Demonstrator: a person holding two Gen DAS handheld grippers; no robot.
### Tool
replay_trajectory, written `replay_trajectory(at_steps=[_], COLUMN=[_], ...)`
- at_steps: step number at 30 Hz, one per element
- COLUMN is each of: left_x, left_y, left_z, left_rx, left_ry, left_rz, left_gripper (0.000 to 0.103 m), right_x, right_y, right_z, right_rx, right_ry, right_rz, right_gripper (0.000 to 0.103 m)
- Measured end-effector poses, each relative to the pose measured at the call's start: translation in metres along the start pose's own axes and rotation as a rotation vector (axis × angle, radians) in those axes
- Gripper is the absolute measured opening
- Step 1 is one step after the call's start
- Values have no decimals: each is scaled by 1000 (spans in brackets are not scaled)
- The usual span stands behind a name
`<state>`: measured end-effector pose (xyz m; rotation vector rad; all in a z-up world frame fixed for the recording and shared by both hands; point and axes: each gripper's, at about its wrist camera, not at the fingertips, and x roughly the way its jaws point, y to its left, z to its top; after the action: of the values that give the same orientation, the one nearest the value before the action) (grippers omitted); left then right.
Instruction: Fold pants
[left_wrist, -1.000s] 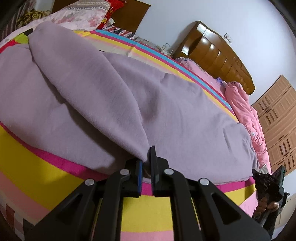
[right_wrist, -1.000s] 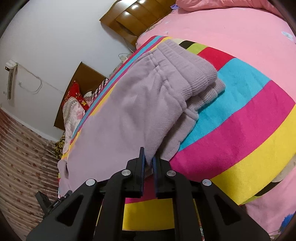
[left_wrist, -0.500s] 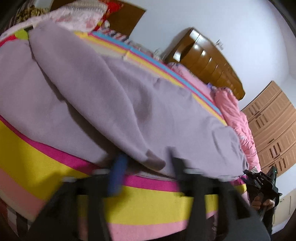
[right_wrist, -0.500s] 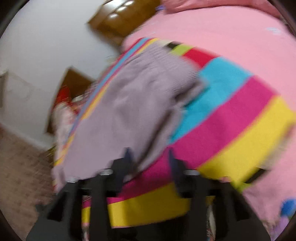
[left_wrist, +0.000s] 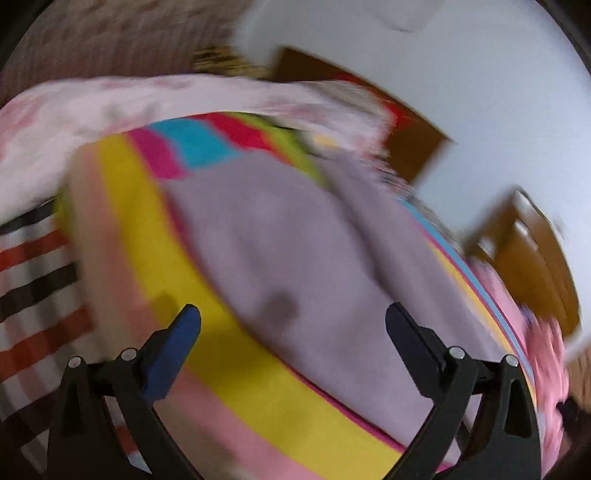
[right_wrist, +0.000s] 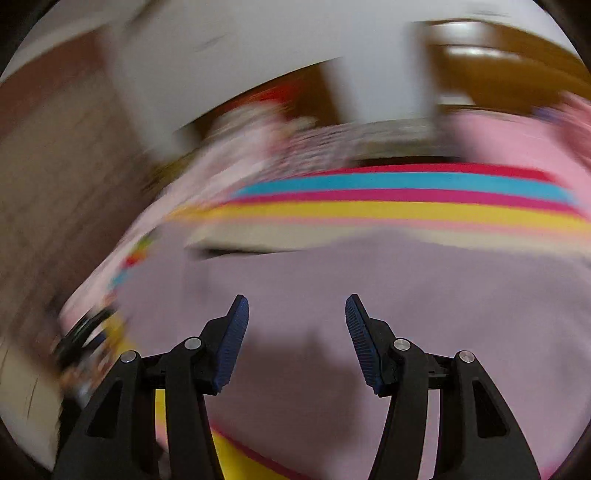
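Note:
The lilac fleece pants (left_wrist: 314, 251) lie spread on the striped blanket (left_wrist: 258, 391) of a bed. Both views are blurred by motion. My left gripper (left_wrist: 291, 317) is open and empty, its jaws wide apart just above the near edge of the pants. In the right wrist view the pants (right_wrist: 406, 288) fill the lower half. My right gripper (right_wrist: 297, 306) is open and empty above them. The far left of that view shows a dark blurred shape (right_wrist: 81, 332); I cannot tell what it is.
The blanket has yellow, pink, blue and red stripes (right_wrist: 406, 195). A pale pink floral quilt (left_wrist: 147, 103) lies at the far side. A wooden headboard (left_wrist: 532, 258) and white wall stand behind. Pink bedding (right_wrist: 517, 144) lies at the right.
Both grippers were shut on the pants' edge a second ago. They have let go, opened wide and swung to new views over the cloth, which now lies on the bed.

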<state>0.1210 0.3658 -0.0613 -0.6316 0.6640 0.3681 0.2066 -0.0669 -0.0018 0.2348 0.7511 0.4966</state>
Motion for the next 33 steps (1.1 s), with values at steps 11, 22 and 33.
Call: replay_trajectory(at_steps=[11, 22, 33], left_x=[35, 70, 79], left_y=[47, 49, 48], left_z=[57, 66, 88], left_rx=[-115, -64, -62], left_ry=[-39, 3, -6], left_rz=[4, 64, 156], left_gripper=[80, 10, 11], right_x=[296, 378, 400], right_y=[254, 305, 330], right_z=[101, 80, 88], right_rx=[-603, -836, -829], right_ry=[363, 520, 499], right_rz=[458, 411, 336], right_gripper=[55, 17, 13])
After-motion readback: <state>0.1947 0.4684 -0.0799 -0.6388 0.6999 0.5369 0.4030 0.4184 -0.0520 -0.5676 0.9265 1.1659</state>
